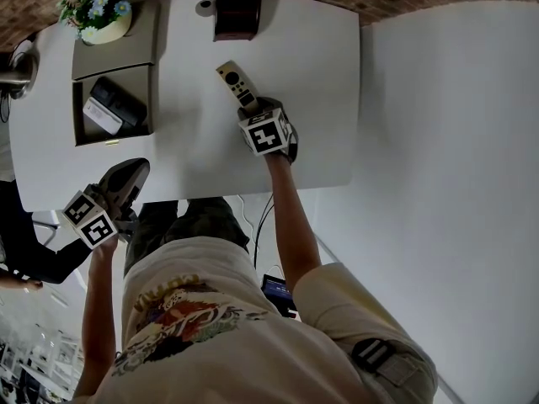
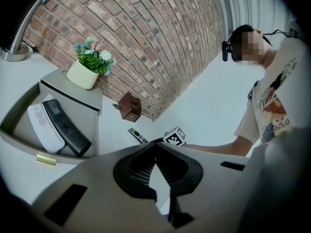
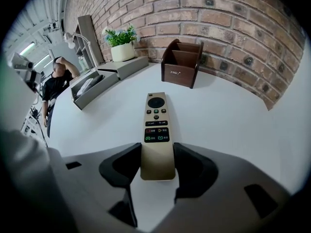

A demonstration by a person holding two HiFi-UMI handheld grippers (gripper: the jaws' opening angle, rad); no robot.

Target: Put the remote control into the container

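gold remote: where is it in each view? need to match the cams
Head view: gold remote upper centre, lying angled on the white table.
Left gripper view: gold remote small, near centre, just above the jaws.
Right gripper view: gold remote dead centre, its near end between the jaws.
Shared landmark: brown wooden holder, just beyond the remote in all three.

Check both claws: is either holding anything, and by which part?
Right claw grips the remote control by its buttonless near end; left claw is shut and empty.
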